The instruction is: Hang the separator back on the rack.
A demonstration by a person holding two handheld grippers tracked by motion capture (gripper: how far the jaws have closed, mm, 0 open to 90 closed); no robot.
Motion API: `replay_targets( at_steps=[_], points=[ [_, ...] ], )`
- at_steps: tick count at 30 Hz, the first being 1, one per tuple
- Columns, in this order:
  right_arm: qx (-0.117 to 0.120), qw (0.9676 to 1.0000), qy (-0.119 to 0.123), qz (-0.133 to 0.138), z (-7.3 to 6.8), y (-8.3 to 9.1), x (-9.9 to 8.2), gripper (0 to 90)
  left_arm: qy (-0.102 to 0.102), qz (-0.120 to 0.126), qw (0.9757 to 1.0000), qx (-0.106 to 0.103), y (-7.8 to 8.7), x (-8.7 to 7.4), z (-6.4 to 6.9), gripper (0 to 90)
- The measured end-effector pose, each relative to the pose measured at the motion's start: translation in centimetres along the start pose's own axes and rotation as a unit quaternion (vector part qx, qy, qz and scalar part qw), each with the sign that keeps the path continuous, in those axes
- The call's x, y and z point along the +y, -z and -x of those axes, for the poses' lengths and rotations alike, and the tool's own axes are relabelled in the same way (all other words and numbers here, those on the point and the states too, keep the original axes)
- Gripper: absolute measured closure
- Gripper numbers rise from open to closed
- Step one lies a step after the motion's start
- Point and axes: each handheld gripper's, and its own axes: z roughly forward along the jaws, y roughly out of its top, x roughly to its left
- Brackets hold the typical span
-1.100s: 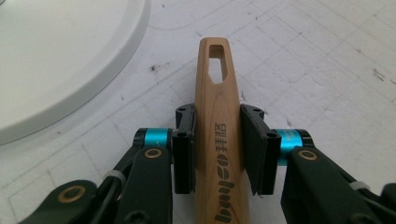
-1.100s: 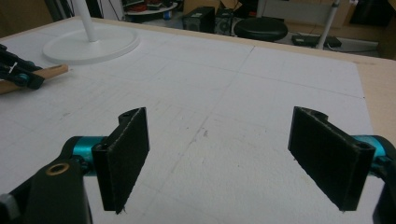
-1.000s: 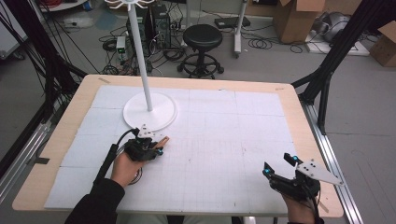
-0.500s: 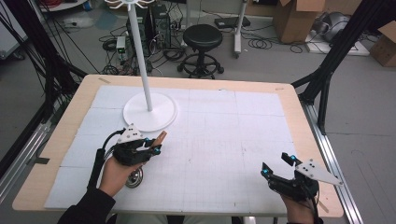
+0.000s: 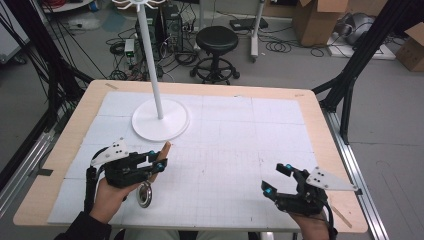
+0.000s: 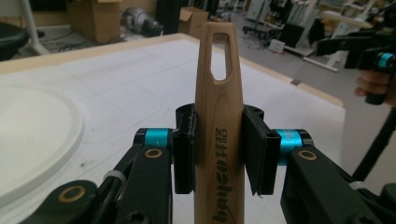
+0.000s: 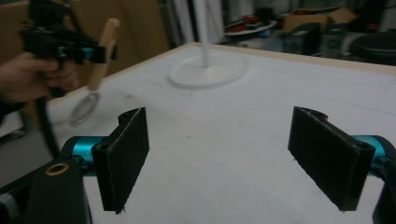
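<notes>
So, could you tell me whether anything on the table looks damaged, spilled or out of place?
Nothing stands out. The left gripper holds the wooden-handled strainer by its handle, lifted off the white mat. The white stand is upright on its round base. The right gripper hangs open over the mat. No spill or damage is visible.

1. One wooden-handled strainer [image 5: 150, 172], with one slot in its handle.
2. One white stand [image 5: 159, 117] on the counter [image 5: 310, 107].
3. Two grippers: left gripper [image 5: 159, 164], right gripper [image 5: 275, 179].
4. One black stool [image 5: 216, 42] on the floor.
</notes>
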Motion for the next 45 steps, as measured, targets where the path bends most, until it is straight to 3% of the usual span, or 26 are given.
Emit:
replay_targets(
  at_steps=[4, 5, 7, 8, 9, 11, 12, 15, 16, 17, 20, 21, 22, 23, 24, 25, 28, 29, 31, 34, 35, 37, 38, 39, 40, 45],
  points=[
    [0.066, 0.9977, 0.011, 0.005, -1.7, -1.7, 0.9, 19.2, -0.013, 0.012, 0.9997, -0.016, 0.2, 0.4, 0.6, 67.4],
    [0.081, 0.9965, 0.016, 0.009, -2.1, -2.1, 1.2, 19.2, -0.020, 0.017, 0.9992, -0.032, 0.1, 0.7, 1.1, 67.4],
    [0.107, 0.9938, 0.028, 0.015, -2.9, -2.8, 1.9, 19.3, -0.030, 0.019, 0.9984, -0.043, 0.0, 0.8, 1.6, 67.4],
    [0.107, 0.9938, 0.028, 0.015, -2.9, -2.8, 1.9, 19.3, -0.030, 0.019, 0.9984, -0.043, 0.0, 0.8, 1.6, 67.4],
    [0.130, 0.9906, 0.039, 0.013, -3.7, -3.5, 2.5, 22.0, -0.034, 0.018, 0.9975, -0.059, -0.2, 0.8, 2.2, 67.4],
    [0.140, 0.9890, 0.046, 0.014, -4.1, -3.8, 2.7, 22.9, -0.036, 0.019, 0.9969, -0.067, -0.3, 0.7, 2.5, 67.4],
    [0.158, 0.9859, 0.053, 0.013, -4.6, -4.5, 3.1, 23.5, -0.040, 0.020, 0.9963, -0.074, -0.5, 0.7, 2.7, 67.4],
    [0.189, 0.9805, 0.053, 0.012, -5.2, -5.5, 3.5, 26.6, -0.039, 0.028, 0.9931, -0.107, -0.9, 0.6, 3.7, 67.4],
    [0.201, 0.9781, 0.053, 0.015, -5.4, -5.9, 3.6, 27.4, -0.039, 0.028, 0.9931, -0.107, -0.9, 0.6, 3.7, 67.4],
    [0.213, 0.9756, 0.051, 0.015, -5.5, -6.2, 3.7, 28.5, -0.040, 0.032, 0.9910, -0.124, -1.2, 0.6, 4.3, 67.4],
    [0.238, 0.9696, 0.055, 0.015, -6.0, -7.2, 4.0, 31.5, -0.046, 0.034, 0.9873, -0.148, -1.6, 0.6, 5.0, 67.4],
    [0.243, 0.9682, 0.055, 0.015, -6.3, -7.5, 4.1, 31.8, -0.046, 0.034, 0.9873, -0.148, -1.6, 0.6, 5.0, 67.4],
    [0.249, 0.9667, 0.058, 0.014, -6.5, -7.8, 4.3, 33.2, -0.050, 0.033, 0.9849, -0.162, -1.8, 0.7, 5.5, 67.4],
    [0.255, 0.9649, 0.062, 0.015, -6.7, -8.1, 4.5, 34.6, -0.051, 0.033, 0.9840, -0.167, -1.9, 0.7, 5.7, 67.4],
    [0.255, 0.9649, 0.062, 0.015, -6.7, -8.1, 4.5, 34.6, -0.051, 0.033, 0.9840, -0.167, -1.9, 0.7, 5.7, 67.3],
    [0.272, 0.9599, 0.065, 0.024, -7.1, -8.5, 5.1, 37.1, -0.055, 0.035, 0.9822, -0.176, -2.0, 0.7, 6.0, 67.4],
    [0.287, 0.9546, 0.075, 0.025, -7.6, -9.1, 5.6, 41.3, -0.055, 0.038, 0.9805, -0.185, -2.0, 0.7, 6.2, 67.3],
    [0.293, 0.9527, 0.077, 0.025, -7.7, -9.3, 5.7, 41.9, -0.056, 0.041, 0.9783, -0.195, -1.9, 0.8, 6.3, 67.3],
    [0.306, 0.9486, 0.077, 0.027, -7.9, -9.8, 5.8, 43.5, -0.056, 0.043, 0.9762, -0.205, -2.0, 0.9, 6.5, 67.3],
    [0.322, 0.9433, 0.076, 0.026, -8.1, -10.4, 5.7, 46.2, -0.055, 0.043, 0.9747, -0.212, -2.0, 0.9, 6.6, 67.3],
    [0.322, 0.9433, 0.076, 0.026, -8.1, -10.4, 5.7, 46.2, -0.054, 0.043, 0.9741, -0.215, -2.1, 0.8, 6.6, 67.3],
    [0.340, 0.9367, 0.078, 0.032, -8.3, -10.9, 5.8, 53.4, -0.057, 0.039, 0.9730, -0.220, -2.2, 0.8, 6.7, 67.3],
    [0.340, 0.9367, 0.078, 0.032, -8.3, -10.9, 5.8, 53.4, -0.058, 0.040, 0.9724, -0.223, -2.2, 0.8, 6.7, 67.3],
    [0.352, 0.9320, 0.081, 0.030, -8.4, -11.2, 5.9, 58.5, -0.056, 0.039, 0.9719, -0.225, -2.2, 0.8, 6.8, 67.3],
    [0.358, 0.9297, 0.082, 0.033, -8.4, -11.2, 5.9, 60.7, -0.057, 0.039, 0.9709, -0.229, -2.2, 0.8, 6.8, 67.3],
    [0.372, 0.9233, 0.087, 0.037, -8.5, -11.3, 5.9, 68.7, -0.057, 0.041, 0.9682, -0.240, -2.2, 0.8, 6.8, 67.3]
  ],
)
